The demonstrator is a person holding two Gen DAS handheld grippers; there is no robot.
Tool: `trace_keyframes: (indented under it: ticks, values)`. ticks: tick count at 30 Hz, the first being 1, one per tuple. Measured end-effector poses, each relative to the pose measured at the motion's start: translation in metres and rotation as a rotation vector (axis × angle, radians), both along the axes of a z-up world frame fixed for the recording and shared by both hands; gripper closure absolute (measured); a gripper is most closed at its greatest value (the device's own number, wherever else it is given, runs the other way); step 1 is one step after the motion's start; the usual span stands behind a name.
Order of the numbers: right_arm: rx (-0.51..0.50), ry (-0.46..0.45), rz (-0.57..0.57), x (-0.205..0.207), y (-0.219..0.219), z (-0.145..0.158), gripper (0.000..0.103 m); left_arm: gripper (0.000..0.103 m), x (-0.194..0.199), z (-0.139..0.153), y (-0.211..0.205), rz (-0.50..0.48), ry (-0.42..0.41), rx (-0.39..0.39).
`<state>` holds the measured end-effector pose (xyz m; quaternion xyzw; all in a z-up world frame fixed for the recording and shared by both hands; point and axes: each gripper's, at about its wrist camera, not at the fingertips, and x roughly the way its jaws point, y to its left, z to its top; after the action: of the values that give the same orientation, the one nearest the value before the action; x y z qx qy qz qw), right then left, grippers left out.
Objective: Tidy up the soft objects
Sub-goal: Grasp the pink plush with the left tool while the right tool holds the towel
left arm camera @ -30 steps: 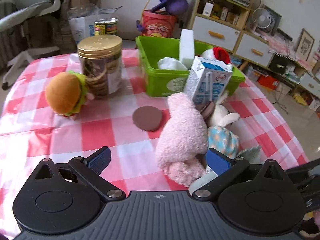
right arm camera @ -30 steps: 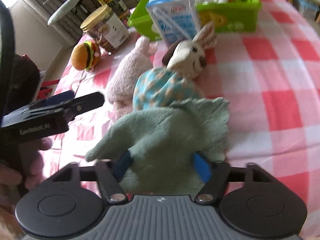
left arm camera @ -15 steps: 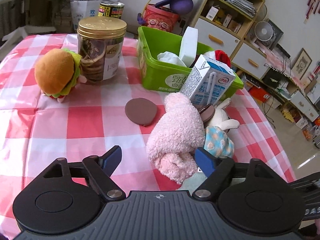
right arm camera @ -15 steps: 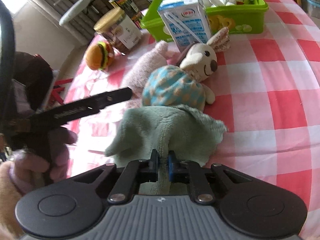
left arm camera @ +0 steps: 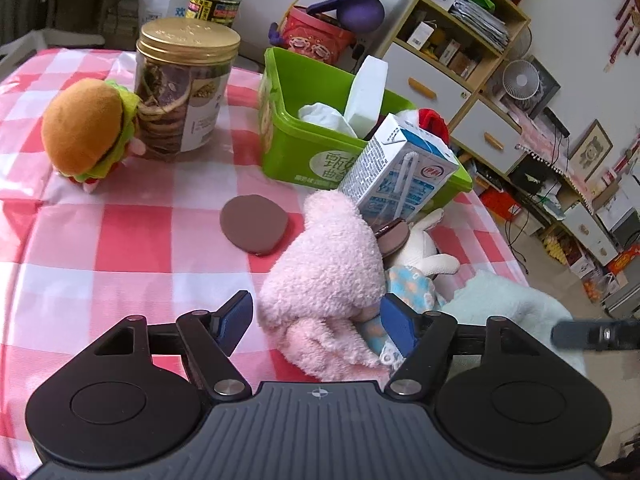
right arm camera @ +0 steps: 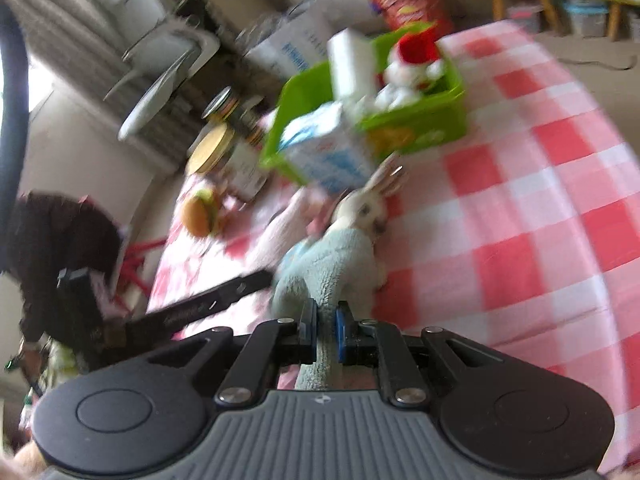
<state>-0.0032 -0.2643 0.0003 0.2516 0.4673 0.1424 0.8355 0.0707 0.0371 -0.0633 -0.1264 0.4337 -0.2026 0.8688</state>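
Green cloth (right arm camera: 332,276) pinched in right tongs (right arm camera: 326,330).

A red-and-white checked tablecloth (left arm camera: 132,240) spans the scene. At twelve o'clock a lime-green plastic bin (left arm camera: 296,152); at ten an orange-bunned plush burger (left arm camera: 86,132); centre, a fluffy pink plush (left arm camera: 328,272); at four, a pale mint-green fleece cloth (left arm camera: 508,300).

Left wrist cam: low over surface (left arm camera: 120,240), tilted down, facing green bin (left arm camera: 288,152) and shelves, sharp, close on pink plush (left arm camera: 328,272). Right wrist cam: opposite side, tilted down, rolled, blurred. Shared: bin, milk carton (right arm camera: 328,160), burger toy (left arm camera: 84,132), jar (left arm camera: 184,84).
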Motion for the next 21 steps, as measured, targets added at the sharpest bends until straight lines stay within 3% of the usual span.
trace_keyframes:
  ticks: [5, 7, 9, 13, 14, 15, 16, 21]
  values:
    - [-0.246, -0.020, -0.132, 0.005, -0.018, 0.002, 0.103, 0.033, 0.004, -0.004, -0.006, 0.017, 0.017, -0.022]
    - [-0.314, -0.013, -0.159, 0.009, -0.021, -0.003, 0.103, 0.038, 0.006, -0.005, -0.008, 0.021, 0.020, -0.029]
    - [-0.292, 0.014, -0.161, 0.012, -0.024, -0.011, 0.103, 0.043, 0.007, -0.005, -0.010, 0.025, 0.023, -0.024]
    - [-0.146, 0.055, -0.063, 0.018, -0.019, -0.027, 0.103, 0.054, 0.007, -0.002, -0.012, 0.028, 0.016, -0.005]
    - [-0.121, 0.065, -0.044, 0.019, -0.018, -0.030, 0.097, 0.055, 0.006, 0.000, -0.013, 0.030, 0.010, 0.005]
    - [-0.111, 0.072, -0.028, 0.020, -0.014, -0.033, 0.081, 0.068, 0.006, 0.001, -0.013, 0.031, 0.005, 0.014]
    - [-0.118, 0.071, -0.019, 0.023, -0.011, -0.037, 0.070, 0.071, 0.005, 0.003, -0.014, 0.034, 0.002, 0.027]
    - [-0.172, 0.070, -0.018, 0.026, -0.007, -0.050, 0.068, 0.071, 0.004, 0.006, -0.010, 0.046, 0.008, 0.050]
